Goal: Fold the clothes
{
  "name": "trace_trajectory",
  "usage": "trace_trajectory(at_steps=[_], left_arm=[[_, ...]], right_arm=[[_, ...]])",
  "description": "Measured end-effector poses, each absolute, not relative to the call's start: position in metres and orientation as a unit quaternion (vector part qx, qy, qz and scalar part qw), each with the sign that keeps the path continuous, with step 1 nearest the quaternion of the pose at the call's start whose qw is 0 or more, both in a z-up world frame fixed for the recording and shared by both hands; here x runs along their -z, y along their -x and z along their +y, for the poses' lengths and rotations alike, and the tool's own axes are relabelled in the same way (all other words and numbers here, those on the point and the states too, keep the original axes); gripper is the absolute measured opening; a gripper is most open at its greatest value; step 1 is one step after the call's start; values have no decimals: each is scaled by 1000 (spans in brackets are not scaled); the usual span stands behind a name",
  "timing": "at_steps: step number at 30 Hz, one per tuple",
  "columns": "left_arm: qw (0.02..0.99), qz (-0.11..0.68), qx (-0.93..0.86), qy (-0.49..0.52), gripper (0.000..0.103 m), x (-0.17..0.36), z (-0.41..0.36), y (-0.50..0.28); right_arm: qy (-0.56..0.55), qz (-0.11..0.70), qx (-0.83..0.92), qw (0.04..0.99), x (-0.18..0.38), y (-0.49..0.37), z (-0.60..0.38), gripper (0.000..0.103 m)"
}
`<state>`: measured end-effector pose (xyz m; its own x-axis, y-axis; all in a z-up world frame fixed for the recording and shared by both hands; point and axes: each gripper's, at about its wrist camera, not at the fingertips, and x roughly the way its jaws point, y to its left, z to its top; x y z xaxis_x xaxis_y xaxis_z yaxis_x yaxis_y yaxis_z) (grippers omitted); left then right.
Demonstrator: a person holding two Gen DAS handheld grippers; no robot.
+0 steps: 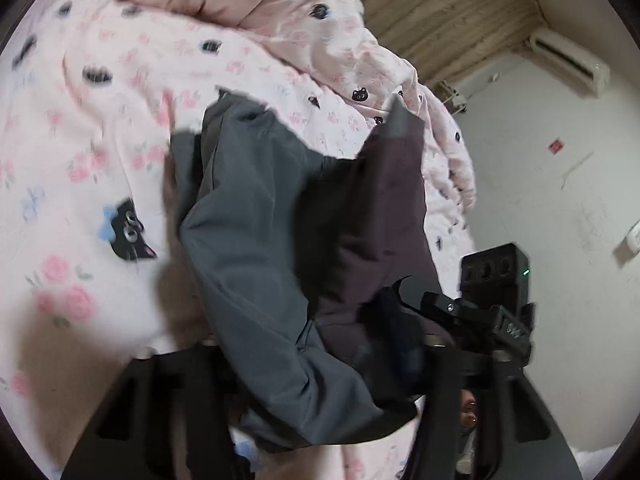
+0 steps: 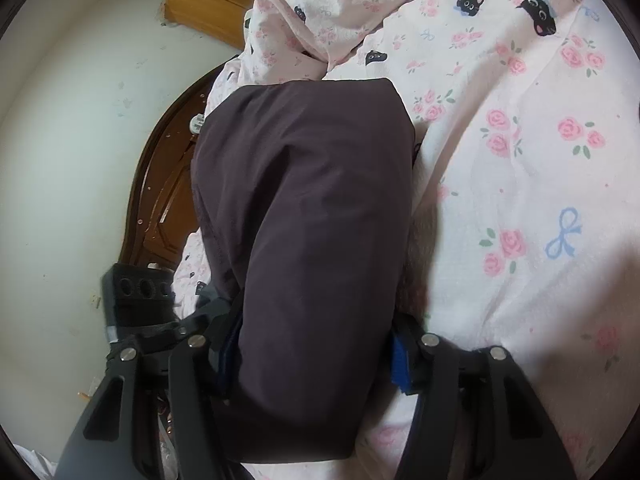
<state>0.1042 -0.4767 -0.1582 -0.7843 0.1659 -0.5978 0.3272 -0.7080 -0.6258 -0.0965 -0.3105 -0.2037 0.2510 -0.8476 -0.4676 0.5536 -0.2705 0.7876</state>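
Note:
A dark purple-brown garment [image 2: 312, 208] with a grey side [image 1: 248, 240] hangs over the pink floral bed sheet [image 2: 520, 152]. My right gripper [image 2: 316, 364] is shut on the garment's near edge, the cloth bulging between its fingers. In the left wrist view my left gripper [image 1: 320, 380] is shut on the grey part of the same garment, lifted off the bed. The right gripper's body [image 1: 496, 292] shows beside it at the right, and the left one [image 2: 136, 304] shows in the right wrist view.
A crumpled pink duvet with black cat prints [image 1: 304, 20] lies at the head of the bed. A dark wooden bed frame [image 2: 160, 184] and a wooden cabinet [image 2: 208, 4] stand by the white wall. An air conditioner [image 1: 568, 60] hangs on the wall.

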Motion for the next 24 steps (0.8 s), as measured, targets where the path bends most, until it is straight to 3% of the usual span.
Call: trace_trajectory(at_steps=[4,15,24], left_arm=[[53,349,878,-322,20,144,-472,-106],[69,323,905,-268,19,106,-485,-132],[161,368,889,-220,18,100,-555,-178]], right_arm=[[-508,-108,623,585,186,85,-309,56],[-447,-56,651,610,130,65,-325,55],[-458,-26,601,655,121,52,-437,55]])
